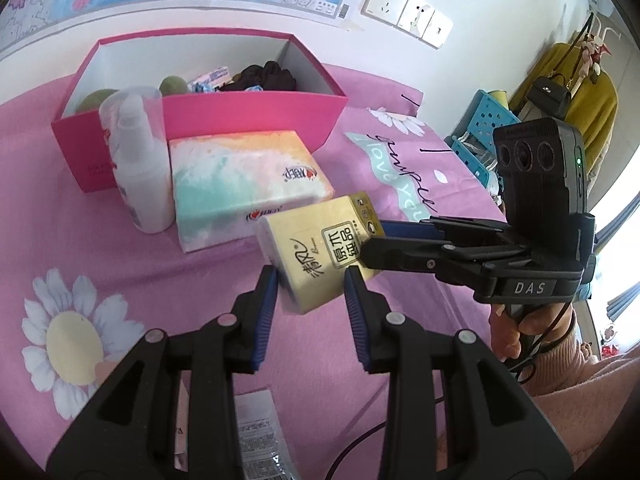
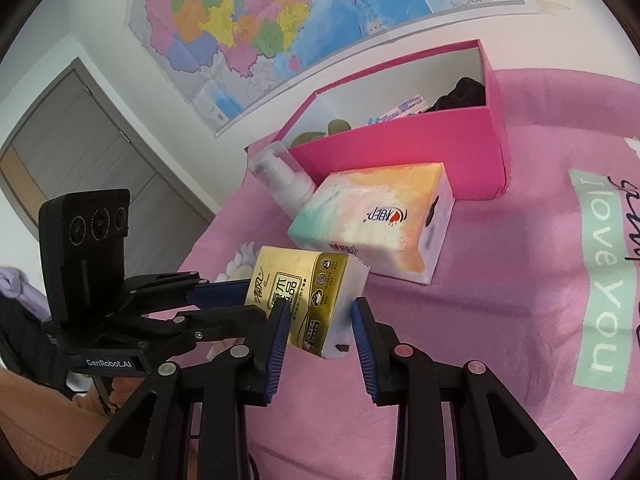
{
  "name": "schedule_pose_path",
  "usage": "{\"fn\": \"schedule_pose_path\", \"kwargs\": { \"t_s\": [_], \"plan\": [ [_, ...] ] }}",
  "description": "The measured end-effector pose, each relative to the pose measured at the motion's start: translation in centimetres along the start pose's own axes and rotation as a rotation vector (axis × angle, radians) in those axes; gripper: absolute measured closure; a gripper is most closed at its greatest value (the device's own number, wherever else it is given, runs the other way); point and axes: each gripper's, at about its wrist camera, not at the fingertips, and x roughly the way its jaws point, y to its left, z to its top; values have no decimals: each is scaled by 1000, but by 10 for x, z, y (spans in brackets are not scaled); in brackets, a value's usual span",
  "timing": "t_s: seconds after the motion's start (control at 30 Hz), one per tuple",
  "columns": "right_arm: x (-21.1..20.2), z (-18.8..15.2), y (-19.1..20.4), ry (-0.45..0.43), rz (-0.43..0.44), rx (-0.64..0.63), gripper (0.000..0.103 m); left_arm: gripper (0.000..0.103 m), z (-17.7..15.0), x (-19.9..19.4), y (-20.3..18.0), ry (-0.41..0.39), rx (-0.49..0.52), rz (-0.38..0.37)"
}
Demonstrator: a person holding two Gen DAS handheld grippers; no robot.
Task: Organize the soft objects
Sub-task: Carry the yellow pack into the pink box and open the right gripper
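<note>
Gold tissue pack [image 1: 320, 254], black characters on cream label, white end face. Bigger tissue pack [image 1: 244, 184]: pastel wash of mint, peach, yellow on white, red logo. Box [image 1: 256, 120] hot pink outside, white inside; black fabric [image 1: 266, 76] and olive-green balls [image 1: 174, 85] within. Bottle [image 1: 138, 168] white, clear cap. Bedsheet [image 1: 160, 264] pink, white daisies with pale yellow centres, mint band with white lettering, black script. Gripper pads [image 1: 266, 316] blue, ribbed; frames black. Wall map [image 2: 248, 24] multicoloured, blue sea. Sleeve [image 1: 592, 392] peach-pink.

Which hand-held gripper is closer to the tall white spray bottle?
Left. The left hand-held gripper holds the gold tissue pack's end facing the spray bottle. The right hand-held gripper clamps the pack's far end, farther away.
</note>
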Motion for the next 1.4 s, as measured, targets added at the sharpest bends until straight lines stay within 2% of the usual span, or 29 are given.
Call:
{"fn": "schedule_pose_path", "kwargs": {
  "t_s": [0.4,0.8,1.4],
  "plan": [
    [-11,19,1,-49,-3,-19,71,67,23,-7,-5,-42,50,27],
    [-16,49,-1,-90,-6,-46,71,67,56,-7,0,-78,56,44],
    [-11,91,-8,-133,-13,-53,71,67,103,6,15,-84,49,94]
  ]
}}
